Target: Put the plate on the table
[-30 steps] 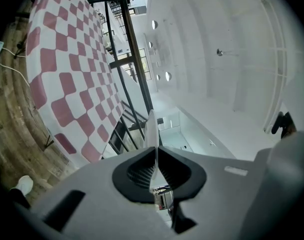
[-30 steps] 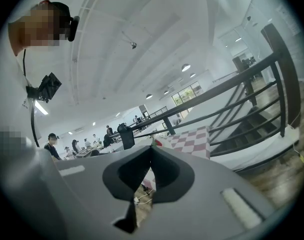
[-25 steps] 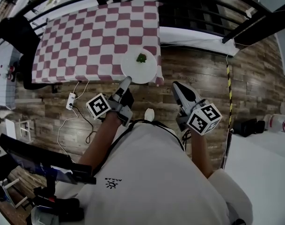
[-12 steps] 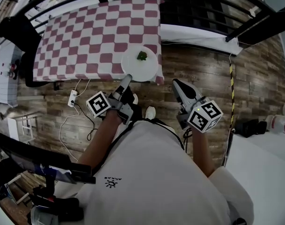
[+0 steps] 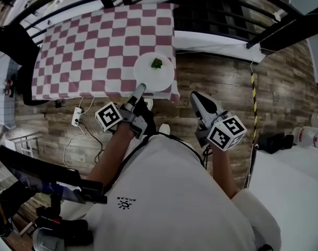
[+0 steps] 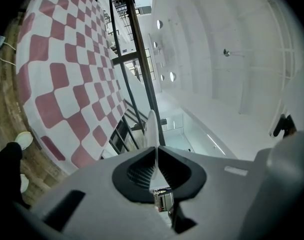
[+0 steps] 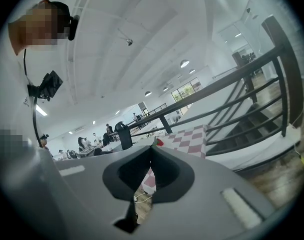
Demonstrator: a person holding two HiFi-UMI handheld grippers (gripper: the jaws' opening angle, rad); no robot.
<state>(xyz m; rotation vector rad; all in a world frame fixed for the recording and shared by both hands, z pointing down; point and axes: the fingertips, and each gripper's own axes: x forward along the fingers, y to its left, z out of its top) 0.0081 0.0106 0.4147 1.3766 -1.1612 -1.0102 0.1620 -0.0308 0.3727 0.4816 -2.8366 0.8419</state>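
Observation:
A white plate (image 5: 154, 73) with a small green bit (image 5: 157, 63) on it hangs over the front right corner of the table with the red-and-white checked cloth (image 5: 96, 46). My left gripper (image 5: 141, 88) is shut on the plate's near rim. In the left gripper view the plate (image 6: 152, 126) shows edge-on, pinched between the jaws of the left gripper (image 6: 154, 151), with the checked cloth (image 6: 57, 69) to the left. My right gripper (image 5: 194, 95) is held over the wooden floor to the right of the table, shut and empty. The jaws of the right gripper (image 7: 151, 151) meet.
A black railing (image 5: 211, 14) runs behind and to the right of the table. A power strip (image 5: 76, 116) with cables lies on the floor below the table's front edge. A dark chair (image 5: 12, 41) stands at the table's left end. Yellow-black tape (image 5: 254, 93) marks the floor.
The person has stepped a little nearer the table, and one white shoe now shows by its front edge. The plate stays held over the corner. Both grippers remain shut.

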